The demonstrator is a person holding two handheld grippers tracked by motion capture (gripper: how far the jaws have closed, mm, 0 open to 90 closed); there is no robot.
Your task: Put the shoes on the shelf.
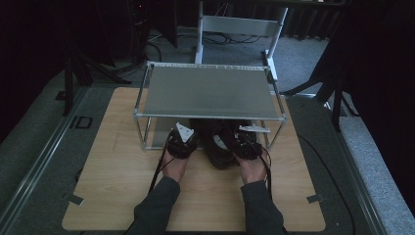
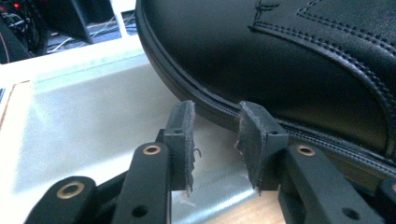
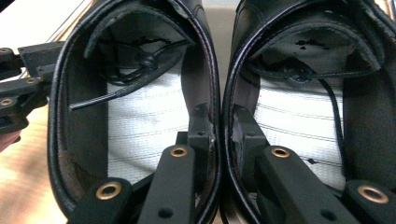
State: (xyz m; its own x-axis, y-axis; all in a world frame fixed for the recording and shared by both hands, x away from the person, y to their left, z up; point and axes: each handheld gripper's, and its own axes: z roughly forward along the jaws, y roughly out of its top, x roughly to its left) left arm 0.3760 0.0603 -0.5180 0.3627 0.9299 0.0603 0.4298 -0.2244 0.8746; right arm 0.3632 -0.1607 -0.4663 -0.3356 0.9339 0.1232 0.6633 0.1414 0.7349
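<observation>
A pair of black leather shoes (image 1: pixel 220 144) stands side by side at the front of the metal rack's lower shelf (image 2: pixel 84 126). In the right gripper view, my right gripper (image 3: pixel 220 126) has one jaw inside the left shoe (image 3: pixel 135 116) and one inside the right shoe (image 3: pixel 299 121), pinching their adjoining inner walls together. My left gripper (image 2: pixel 215 140) is open with nothing between its pads, and its tips sit just short of the sole edge of a black shoe (image 2: pixel 289 56). From above, the left gripper (image 1: pixel 185 137) is left of the pair and the right gripper (image 1: pixel 247 142) is at its heels.
The metal rack's top shelf (image 1: pixel 210 90) overhangs the shoes' toes, with thin corner posts at the front. The rack stands on a wooden table (image 1: pixel 112 161). Black stands and a white frame are on the floor behind it.
</observation>
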